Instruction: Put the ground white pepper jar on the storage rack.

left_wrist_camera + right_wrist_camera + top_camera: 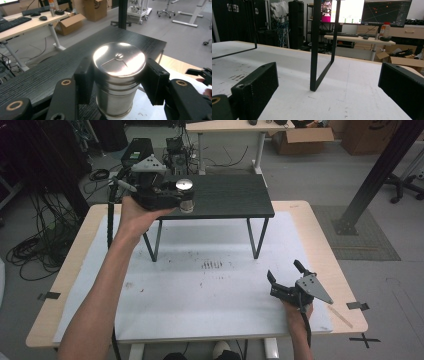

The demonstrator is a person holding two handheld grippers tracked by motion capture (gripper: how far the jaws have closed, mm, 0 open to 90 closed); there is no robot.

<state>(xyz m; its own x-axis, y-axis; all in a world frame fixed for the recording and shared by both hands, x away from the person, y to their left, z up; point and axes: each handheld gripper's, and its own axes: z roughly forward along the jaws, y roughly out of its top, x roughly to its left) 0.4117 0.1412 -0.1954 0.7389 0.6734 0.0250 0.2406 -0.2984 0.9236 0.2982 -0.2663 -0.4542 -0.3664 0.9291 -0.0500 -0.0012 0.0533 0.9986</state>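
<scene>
Your left gripper (186, 196) is clamped on the shaker (117, 75), upright by its sides so the lid stays level, over the front left edge of the shelf (235, 200). Your right gripper (285, 275) lies released on the table (200, 290) (nothing between its jaws).

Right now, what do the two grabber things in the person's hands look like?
Both are black. The left gripper and right gripper each carry a grey three-cornered plate on top and trail a black cable. Each has two chunky black jaws with ribbed pads; brass-coloured rings sit in the arms. The forearms are bare, no sleeves.
</scene>
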